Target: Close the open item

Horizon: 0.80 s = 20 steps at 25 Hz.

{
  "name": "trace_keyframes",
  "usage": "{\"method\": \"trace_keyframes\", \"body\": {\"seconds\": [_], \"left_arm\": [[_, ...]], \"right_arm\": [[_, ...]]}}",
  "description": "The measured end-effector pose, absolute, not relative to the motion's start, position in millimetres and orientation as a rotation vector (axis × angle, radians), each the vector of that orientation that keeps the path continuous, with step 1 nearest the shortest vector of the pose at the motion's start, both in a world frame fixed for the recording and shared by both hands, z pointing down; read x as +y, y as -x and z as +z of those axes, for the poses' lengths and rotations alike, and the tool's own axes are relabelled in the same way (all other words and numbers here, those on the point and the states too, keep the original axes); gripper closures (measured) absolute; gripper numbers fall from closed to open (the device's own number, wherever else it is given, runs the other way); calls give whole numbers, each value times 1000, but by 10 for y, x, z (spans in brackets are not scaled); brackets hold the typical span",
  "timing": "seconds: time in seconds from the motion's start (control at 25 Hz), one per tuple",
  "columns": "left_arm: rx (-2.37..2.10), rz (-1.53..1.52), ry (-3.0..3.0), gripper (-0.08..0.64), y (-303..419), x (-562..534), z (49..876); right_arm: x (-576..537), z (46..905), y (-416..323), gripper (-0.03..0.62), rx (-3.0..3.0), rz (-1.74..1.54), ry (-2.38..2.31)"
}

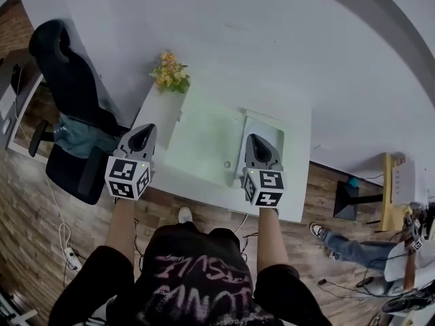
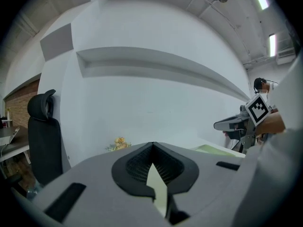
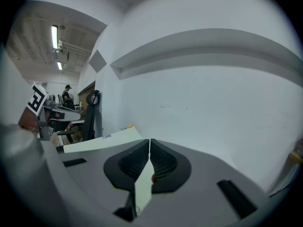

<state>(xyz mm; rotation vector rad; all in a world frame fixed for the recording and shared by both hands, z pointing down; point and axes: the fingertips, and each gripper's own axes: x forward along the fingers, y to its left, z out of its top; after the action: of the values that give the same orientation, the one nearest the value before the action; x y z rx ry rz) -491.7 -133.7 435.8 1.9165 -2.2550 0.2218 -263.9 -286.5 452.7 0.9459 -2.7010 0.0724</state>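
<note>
While closing has not yet begun, head view: left gripper (image 1: 142, 140) and right gripper (image 1: 257, 145) hang over the white table (image 1: 296, 172), the right one just near of the white open item (image 1: 270, 128), probably to reach it | left gripper view: jaws together, empty | right gripper view: jaws together, empty.

Hidden and unclear on the worktop (image 1: 298, 180)
The right claw (image 1: 257, 140) covers the near part of a white item (image 1: 272, 129), so its shape is unclear; a small round thing (image 1: 227, 164) on the green mat (image 1: 204, 134) is too small to identify.
</note>
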Motion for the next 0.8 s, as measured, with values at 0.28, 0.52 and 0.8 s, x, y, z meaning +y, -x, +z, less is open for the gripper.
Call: {"method": "trace_keyframes", "body": {"seconds": [0.28,0.52,0.8], "left_arm": [[-2209,243,-1949,546,4998,-1443,4485],[-2179,215,-1925,546,5066,-1502,4680],[-2124,278,-1933,545,5066,-1653,4941]], "right_arm": [[-2939,4544,2741,566,-2649,8,-960],[-2995,4547,2807,566,-2679,43,-954],[-3143,4736,2744,566,-2625,31,-962]]}}
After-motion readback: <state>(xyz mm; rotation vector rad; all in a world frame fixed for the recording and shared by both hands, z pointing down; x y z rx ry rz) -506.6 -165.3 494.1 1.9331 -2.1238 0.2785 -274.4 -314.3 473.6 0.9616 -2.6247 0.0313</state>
